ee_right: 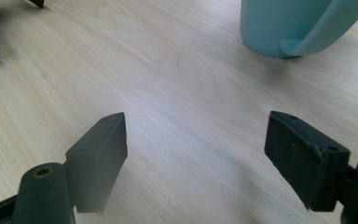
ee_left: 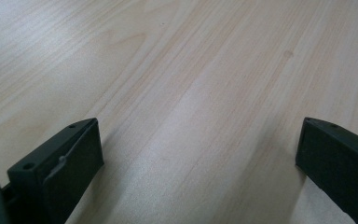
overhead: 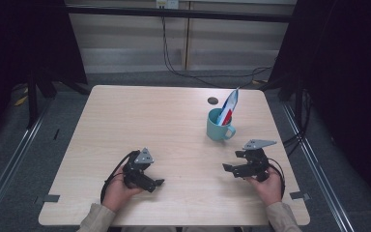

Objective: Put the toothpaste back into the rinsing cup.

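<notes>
On the pale wooden surface [overhead: 140, 121], toward its far right quarter, stands a teal mug [overhead: 218, 126] with its handle turned to about four o'clock, toward the person. A flat white, red and blue packet [overhead: 230, 107] is stuck upright in the mug, its long axis leaning from the mug's mouth up toward one o'clock. A small dark round hole [overhead: 213, 100] sits in the surface just beyond the mug.

From the right hand-held gripper [overhead: 229, 167], the mug lies at roughly eleven o'clock and near; in the right gripper view the mug's base and handle [ee_right: 286, 28] sit just past the jaw tips, up and to the right. This gripper is released, its jaws spread wide over bare wood with nothing between them.

The left hand-held gripper [overhead: 157, 183] rests at the near left, well apart from the mug, which lies toward two o'clock from it. It too is released, jaws wide apart above bare surface [ee_left: 191, 93].

The right hand is clearly the nearer one, so a reach for the mug or the packet would most likely fall to it, travelling forward and slightly left.
</notes>
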Demonstrator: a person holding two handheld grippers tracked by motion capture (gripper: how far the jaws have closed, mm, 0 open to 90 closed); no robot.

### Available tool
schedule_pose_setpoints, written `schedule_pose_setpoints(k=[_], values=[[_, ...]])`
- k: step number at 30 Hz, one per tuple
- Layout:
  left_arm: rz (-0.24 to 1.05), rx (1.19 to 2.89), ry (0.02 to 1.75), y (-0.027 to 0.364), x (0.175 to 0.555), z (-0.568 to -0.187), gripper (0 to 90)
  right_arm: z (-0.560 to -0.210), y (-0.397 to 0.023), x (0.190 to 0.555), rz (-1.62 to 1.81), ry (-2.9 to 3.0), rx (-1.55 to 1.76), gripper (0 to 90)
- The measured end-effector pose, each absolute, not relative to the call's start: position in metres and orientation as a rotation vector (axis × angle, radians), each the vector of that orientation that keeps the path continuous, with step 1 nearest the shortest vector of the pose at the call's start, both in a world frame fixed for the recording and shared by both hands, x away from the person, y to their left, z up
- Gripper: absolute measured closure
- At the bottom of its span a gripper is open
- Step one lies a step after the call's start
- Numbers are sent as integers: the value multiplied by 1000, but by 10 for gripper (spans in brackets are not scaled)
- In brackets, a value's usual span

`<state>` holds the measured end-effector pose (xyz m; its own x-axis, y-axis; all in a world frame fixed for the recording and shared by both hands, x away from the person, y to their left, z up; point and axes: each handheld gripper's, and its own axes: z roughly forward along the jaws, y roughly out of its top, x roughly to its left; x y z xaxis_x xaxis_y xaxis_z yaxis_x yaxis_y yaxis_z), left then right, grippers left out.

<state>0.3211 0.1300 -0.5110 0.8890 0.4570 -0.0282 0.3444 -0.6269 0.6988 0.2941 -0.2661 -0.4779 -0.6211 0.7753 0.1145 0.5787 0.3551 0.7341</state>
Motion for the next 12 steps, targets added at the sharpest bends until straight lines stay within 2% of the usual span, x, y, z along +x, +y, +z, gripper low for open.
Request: schedule_pose_setpoints(k=[12], values=[[194,2303,575,130,321,-511,2,-503,-254,285,1020,2420,1177,206]])
